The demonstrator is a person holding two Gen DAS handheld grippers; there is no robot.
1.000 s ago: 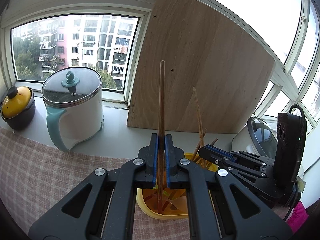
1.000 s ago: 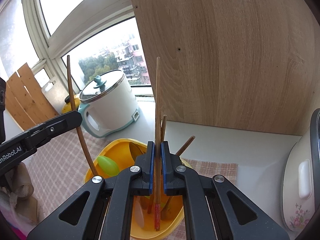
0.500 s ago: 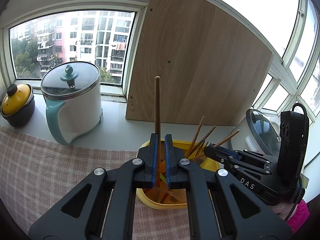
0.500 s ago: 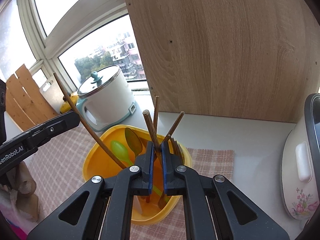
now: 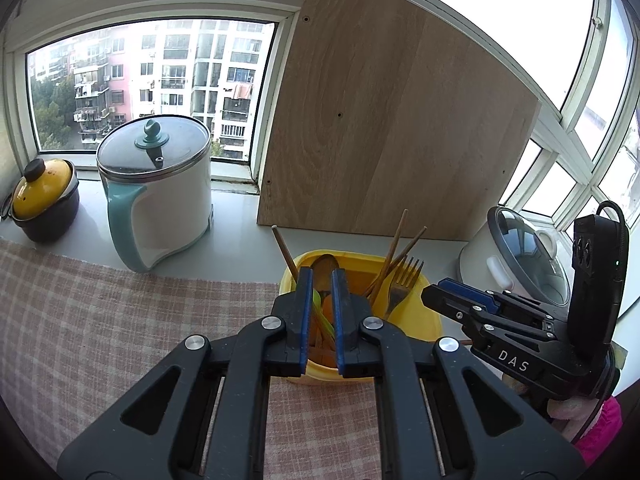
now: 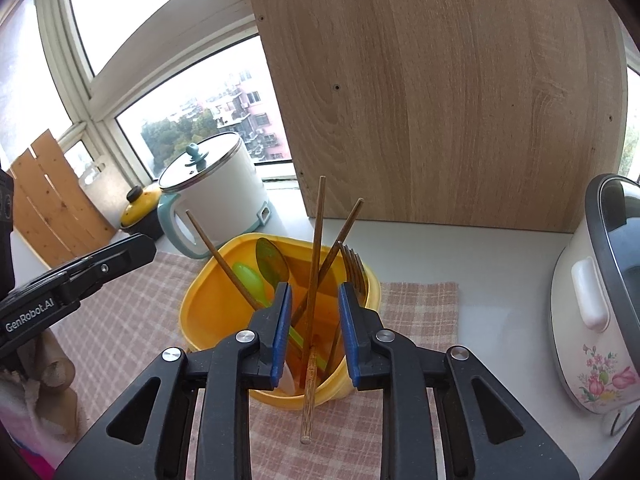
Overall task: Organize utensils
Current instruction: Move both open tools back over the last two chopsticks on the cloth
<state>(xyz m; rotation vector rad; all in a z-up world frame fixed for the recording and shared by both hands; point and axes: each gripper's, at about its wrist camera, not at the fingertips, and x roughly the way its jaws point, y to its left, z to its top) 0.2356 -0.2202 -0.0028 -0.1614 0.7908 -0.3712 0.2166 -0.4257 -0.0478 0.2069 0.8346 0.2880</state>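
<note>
Right claw [image 6: 314, 322] gapes around chopstick [image 6: 314, 280] above tub rim [image 6: 192, 300].

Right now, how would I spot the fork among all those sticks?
Find the big wooden board leaning at the window; below it sits a yellow tub. The fork stands at its right edge, the only piece with metal prongs.

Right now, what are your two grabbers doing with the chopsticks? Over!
Right gripper open, chopstick loose between its fingers. Left gripper open, empty. Chopsticks, fork, spoons in yellow container. Nothing blocking.
</note>
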